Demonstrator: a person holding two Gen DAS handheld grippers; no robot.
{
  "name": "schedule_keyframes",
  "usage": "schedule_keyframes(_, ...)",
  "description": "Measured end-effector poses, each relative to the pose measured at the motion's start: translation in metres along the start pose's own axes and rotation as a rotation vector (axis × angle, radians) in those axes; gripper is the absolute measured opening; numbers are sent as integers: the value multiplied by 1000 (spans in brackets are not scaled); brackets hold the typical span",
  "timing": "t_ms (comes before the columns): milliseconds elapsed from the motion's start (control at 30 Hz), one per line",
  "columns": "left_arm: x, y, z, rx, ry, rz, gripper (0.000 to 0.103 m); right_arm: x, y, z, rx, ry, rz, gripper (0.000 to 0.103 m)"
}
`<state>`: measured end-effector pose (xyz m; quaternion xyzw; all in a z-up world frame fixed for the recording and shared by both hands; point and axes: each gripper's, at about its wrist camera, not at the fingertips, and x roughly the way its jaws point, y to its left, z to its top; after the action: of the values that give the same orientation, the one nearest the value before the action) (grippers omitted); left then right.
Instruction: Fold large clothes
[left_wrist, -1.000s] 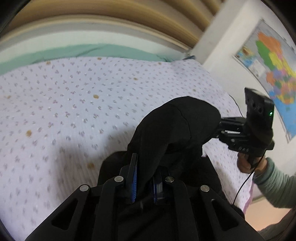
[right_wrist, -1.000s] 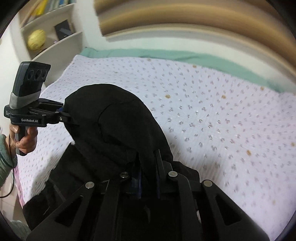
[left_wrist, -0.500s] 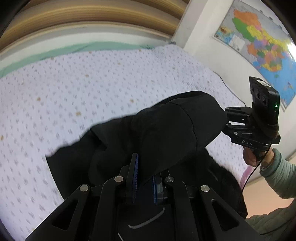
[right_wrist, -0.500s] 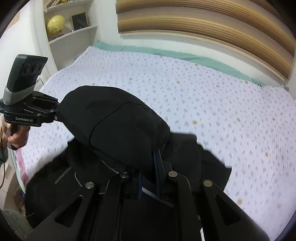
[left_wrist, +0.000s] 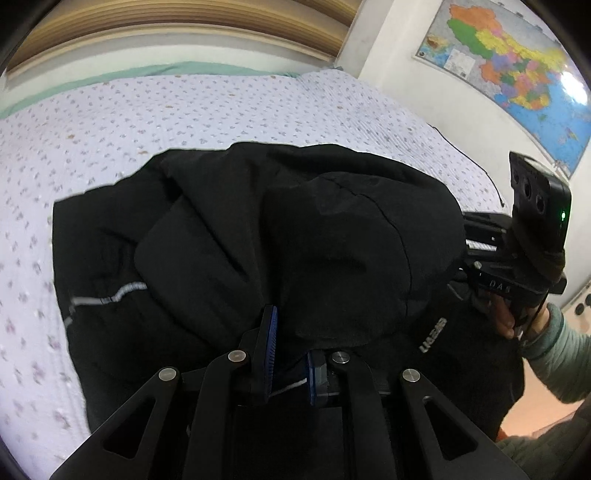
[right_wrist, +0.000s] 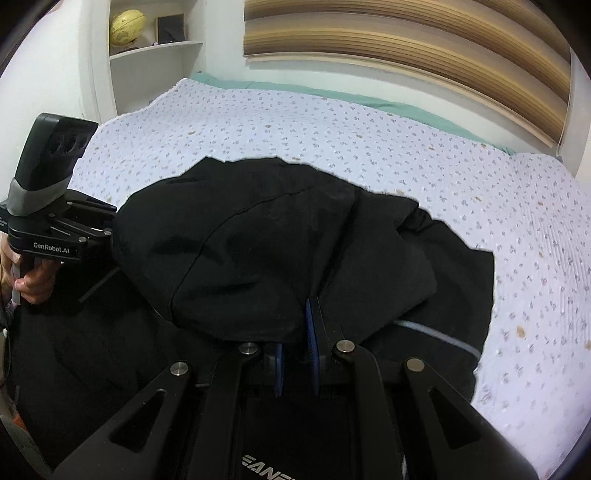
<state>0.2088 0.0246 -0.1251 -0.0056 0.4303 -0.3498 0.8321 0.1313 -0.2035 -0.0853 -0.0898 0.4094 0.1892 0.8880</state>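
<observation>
Black fabric fills the foreground of both wrist views, pinched between narrow blue-padded jaws. In the left wrist view, the left gripper (left_wrist: 290, 350) is clamped on a fold of the black jacket (left_wrist: 229, 236), its pads nearly together with cloth bunched between them. In the right wrist view, the right gripper (right_wrist: 295, 347) is likewise closed tight on another part of the same garment's edge, the material rising in a rounded hump just ahead of the fingers. That hump, which looks like the hood (right_wrist: 236, 251), stretches between the two tools, while the rest of the jacket lies spread beneath it on the bed (right_wrist: 369, 133), covered by a pale sheet printed with small flowers. A reflective stripe (left_wrist: 110, 297) crosses the fabric lying to the left in the left wrist view, and white lettering (left_wrist: 432, 334) shows on the cloth nearer the right gripper's side. A person's hand (right_wrist: 35, 280) grips the left tool's handle at the left edge of the right wrist view, and a grey-green sleeve (left_wrist: 557, 354) shows behind the right tool in the left one. Beyond the bed, a green strip runs along the far side under wooden slats (right_wrist: 406, 40). A coloured map (left_wrist: 517, 66) hangs on one wall, and a yellow globe (right_wrist: 127, 27) sits on a corner shelf.
</observation>
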Motion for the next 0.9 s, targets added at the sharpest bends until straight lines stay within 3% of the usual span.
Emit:
schedule_keyframes(100, 7, -1, -10, 15, -27, 21, 15, 10, 4, -15, -14, -1, -17, 15)
schedule_keyframes(200, 14, -7, -13, 24, 4, 86, 15, 16, 6, -23, -16, 14, -55, 16)
schedule_keyframes(267, 9, -15, -16, 35, 2, 138, 16, 12, 4, -23, 13, 22, -63, 23)
schedule_keyframes(300, 5, -17, -15, 40, 6, 160, 18, 9, 1, -23, 40, 32, -57, 33)
schedule_keyframes(333, -2, -23, -19, 49, 7, 191, 23, 2, -4, -25, 86, 45, -38, 46)
schedule_keyframes(400, -18, -27, -27, 49, 2, 210, 38, -14, -14, -31, 164, 51, -3, 58)
schedule_keyframes(533, -67, -33, -23, 23, -53, 238, 40, -65, -36, -28, 259, -12, 30, 62)
schedule_keyframes(633, -93, -30, 13, -65, -127, 183, 47, -85, -56, 5, 358, -78, 50, 74)
schedule_keyframes(733, -85, -21, 64, -182, -151, 35, 50, -69, -63, 51, 414, -75, 104, 74)
schedule_keyframes(833, -45, -17, 91, -234, -97, -60, 50, -26, -51, 85, 368, 18, 107, 74)
schedule_keyframes(900, -15, -14, 91, -233, -36, -42, 50, 23, -37, 84, 312, 173, 57, 74)
